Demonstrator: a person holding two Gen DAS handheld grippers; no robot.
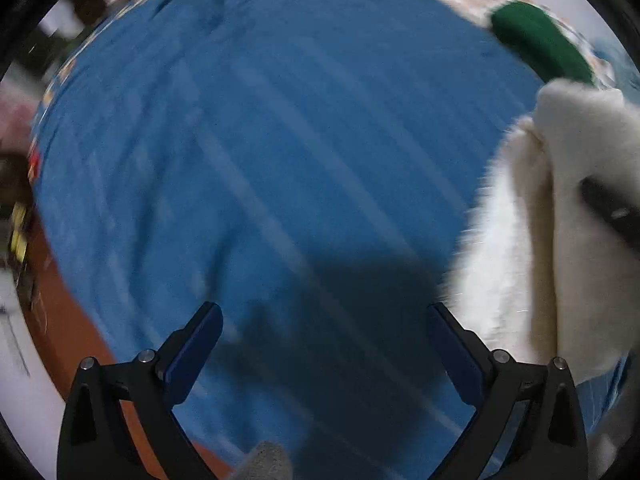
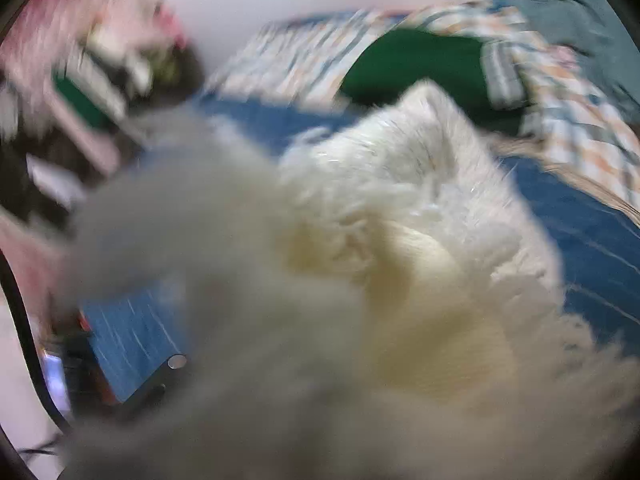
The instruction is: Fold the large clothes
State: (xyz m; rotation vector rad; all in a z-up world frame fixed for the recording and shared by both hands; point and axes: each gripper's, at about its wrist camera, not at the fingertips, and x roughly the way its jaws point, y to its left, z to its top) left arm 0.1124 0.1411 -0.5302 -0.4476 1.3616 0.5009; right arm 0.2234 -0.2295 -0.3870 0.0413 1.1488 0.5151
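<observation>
A white fluffy garment (image 2: pixel 400 240) fills most of the right wrist view, bunched over the gripper and hiding its fingers; only a bit of dark frame (image 2: pixel 160 380) shows at the lower left. In the left wrist view the same garment (image 1: pixel 560 220) hangs at the right edge, with a dark part of the other gripper (image 1: pixel 612 208) against it. My left gripper (image 1: pixel 324 316) is open and empty above the blue striped bed sheet (image 1: pixel 260 160). Both views are motion-blurred.
A green cloth (image 1: pixel 540 40) lies on a checked blanket (image 2: pixel 560 100) at the far side of the bed. A cluttered shelf (image 2: pixel 92 92) stands left of the bed. Orange-brown floor (image 1: pixel 80 320) shows past the bed's left edge.
</observation>
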